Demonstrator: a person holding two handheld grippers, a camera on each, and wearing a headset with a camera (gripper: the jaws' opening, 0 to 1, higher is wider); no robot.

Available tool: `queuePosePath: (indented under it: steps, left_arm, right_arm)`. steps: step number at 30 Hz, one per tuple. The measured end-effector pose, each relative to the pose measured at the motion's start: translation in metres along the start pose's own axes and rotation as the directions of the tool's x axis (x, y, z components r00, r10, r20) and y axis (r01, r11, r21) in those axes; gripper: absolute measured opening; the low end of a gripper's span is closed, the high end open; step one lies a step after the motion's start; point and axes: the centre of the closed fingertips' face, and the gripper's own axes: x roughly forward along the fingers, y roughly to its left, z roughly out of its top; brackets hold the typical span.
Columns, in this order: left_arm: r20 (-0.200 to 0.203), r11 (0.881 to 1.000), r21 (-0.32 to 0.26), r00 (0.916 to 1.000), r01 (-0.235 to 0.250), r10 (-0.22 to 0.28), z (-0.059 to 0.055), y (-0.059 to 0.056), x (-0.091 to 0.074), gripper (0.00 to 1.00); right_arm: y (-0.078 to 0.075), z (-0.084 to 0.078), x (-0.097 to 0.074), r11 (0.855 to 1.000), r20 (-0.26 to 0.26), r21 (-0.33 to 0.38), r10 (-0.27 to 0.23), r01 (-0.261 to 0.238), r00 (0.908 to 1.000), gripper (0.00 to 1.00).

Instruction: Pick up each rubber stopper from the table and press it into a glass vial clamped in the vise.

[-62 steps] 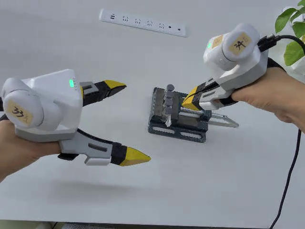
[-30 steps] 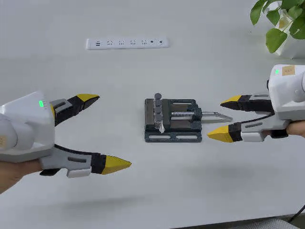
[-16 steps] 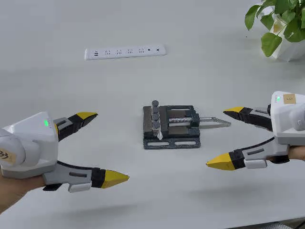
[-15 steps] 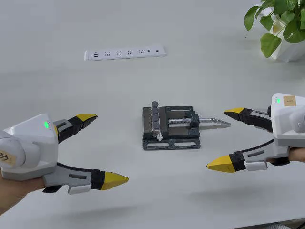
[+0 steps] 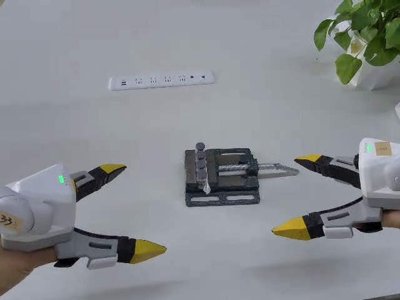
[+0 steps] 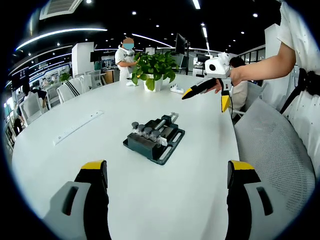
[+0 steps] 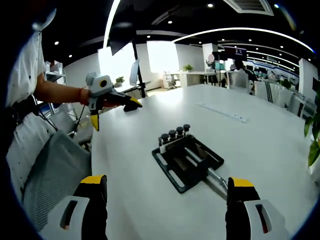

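A broad, pale surface (image 5: 187, 37) with a rounded edge carries a dark vise (image 5: 231, 181) near its middle, its screw handle pointing toward the right gripper (image 5: 295, 194). Clamped in the vise is a row of four glass vials (image 5: 204, 181), each capped with a dark rubber stopper (image 5: 200, 146). The left gripper (image 5: 134, 208) hangs above the surface well to the vise's left, its jaws spread wide with nothing between them. The right gripper, off to the vise's right, is spread just as wide and is empty too. A white power strip (image 5: 161, 80) lies on the surface beyond the vise, well apart from it, and a potted plant (image 5: 365, 34) stands at the far right. The gripper views show a large open-plan hall. It has a dark ceiling (image 6: 165, 15) crossed by a curved light strip (image 6: 65, 34) and white chairs (image 6: 67, 90) along the far side. A person (image 6: 125, 55) stands behind the plant, and a grey mesh chair (image 6: 272, 150) is drawn up beside the surface.
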Motion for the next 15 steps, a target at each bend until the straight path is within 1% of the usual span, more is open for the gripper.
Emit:
queuePosePath:
  steps: [5, 15]
  left_arm:
    - [-0.003, 1.000, -0.003, 1.0000, 0.004, -0.004, -0.0021, -0.0003, 0.0005, 0.99]
    - [-0.002, 1.000, -0.004, 1.0000, 0.007, -0.007, -0.0041, 0.0025, 0.0011, 0.99]
  right_arm:
    - [-0.0008, -0.0008, -0.0015, 1.000, 0.000, 0.002, 0.002, -0.002, 1.0000, 0.99]
    - [-0.0007, 0.0019, -0.0026, 1.000, 0.004, 0.001, 0.000, 0.000, 1.0000, 0.99]
